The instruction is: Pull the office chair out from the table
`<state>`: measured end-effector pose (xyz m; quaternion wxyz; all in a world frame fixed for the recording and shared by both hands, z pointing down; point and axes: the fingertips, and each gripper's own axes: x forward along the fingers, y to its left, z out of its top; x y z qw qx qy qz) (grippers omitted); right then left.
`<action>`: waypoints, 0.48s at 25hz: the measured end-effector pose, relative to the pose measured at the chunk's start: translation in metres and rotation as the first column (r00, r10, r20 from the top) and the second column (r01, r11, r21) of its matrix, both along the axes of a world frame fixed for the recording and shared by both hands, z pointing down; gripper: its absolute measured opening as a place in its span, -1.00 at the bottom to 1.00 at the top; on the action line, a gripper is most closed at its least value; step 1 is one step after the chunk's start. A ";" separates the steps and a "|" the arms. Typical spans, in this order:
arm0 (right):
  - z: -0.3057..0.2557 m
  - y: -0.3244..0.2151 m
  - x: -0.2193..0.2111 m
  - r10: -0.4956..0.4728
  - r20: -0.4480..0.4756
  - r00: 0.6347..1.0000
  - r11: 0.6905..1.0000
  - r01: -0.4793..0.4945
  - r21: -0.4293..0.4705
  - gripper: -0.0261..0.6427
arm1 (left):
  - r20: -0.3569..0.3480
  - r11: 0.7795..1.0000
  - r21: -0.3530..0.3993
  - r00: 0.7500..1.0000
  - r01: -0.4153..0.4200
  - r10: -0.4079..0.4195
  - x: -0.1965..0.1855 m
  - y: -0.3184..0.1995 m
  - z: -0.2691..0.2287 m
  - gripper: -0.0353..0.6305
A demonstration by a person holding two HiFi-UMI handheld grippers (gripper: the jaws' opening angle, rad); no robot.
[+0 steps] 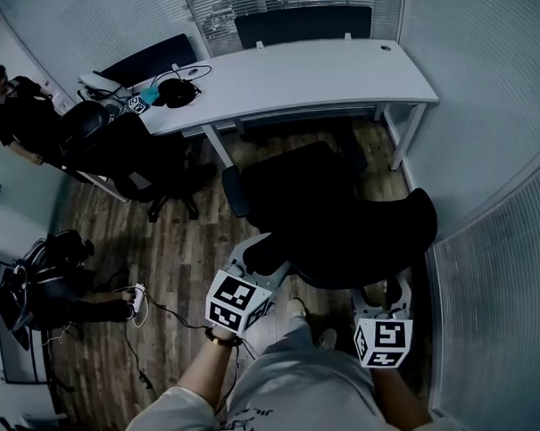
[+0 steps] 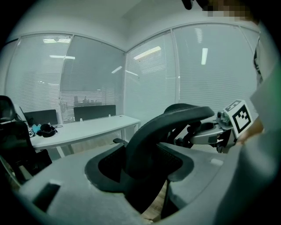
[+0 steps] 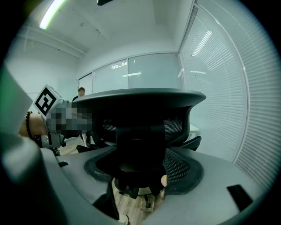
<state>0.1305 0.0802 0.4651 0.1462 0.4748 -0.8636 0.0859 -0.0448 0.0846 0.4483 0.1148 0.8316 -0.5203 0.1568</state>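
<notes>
Office chair (image 1: pixel 337 221) — backrest clamped by L gripper (image 1: pixel 259 253) & R gripper (image 1: pixel 381 292).

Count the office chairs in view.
2. One office chair stands mid-floor before the white desk, nearest the camera; a second chair is at the desk's left end. Others could be hidden behind the desk.

The office chair (image 1: pixel 333 216) is black. Its back is an open woven mesh (image 3: pixel 173 125) on a matt plastic frame. The seat looks like cloth, though the dark view leaves that uncertain. The left gripper (image 2: pixel 140 176) and the right gripper (image 3: pixel 140 171) have smooth, matt grey plastic jaws with dark, finely textured pads. The table (image 1: pixel 335 78) has a smooth white top with a faint sheen, on white-painted metal legs (image 1: pixel 221 150). The floor (image 1: pixel 164 250) is wood-grain planking, matt.
</notes>
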 end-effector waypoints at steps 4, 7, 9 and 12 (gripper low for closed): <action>0.002 0.013 0.010 -0.009 0.002 1.000 1.000 0.009 0.002 -0.11 | 0.003 1.000 0.002 1.000 0.010 -0.010 0.010 0.016 0.003 -0.22; 0.005 0.023 0.014 -0.018 0.001 1.000 1.000 0.018 0.001 -0.10 | 0.005 1.000 0.002 1.000 0.015 -0.015 0.014 0.027 0.005 -0.22; 0.006 0.029 0.016 -0.023 0.000 1.000 1.000 0.023 0.001 -0.10 | 0.014 1.000 0.010 1.000 0.017 -0.017 0.014 0.034 0.007 -0.22; 0.006 0.039 0.019 -0.033 -0.001 0.999 0.999 0.033 0.001 -0.10 | 0.010 1.000 0.012 1.000 0.028 -0.029 0.018 0.046 0.007 -0.22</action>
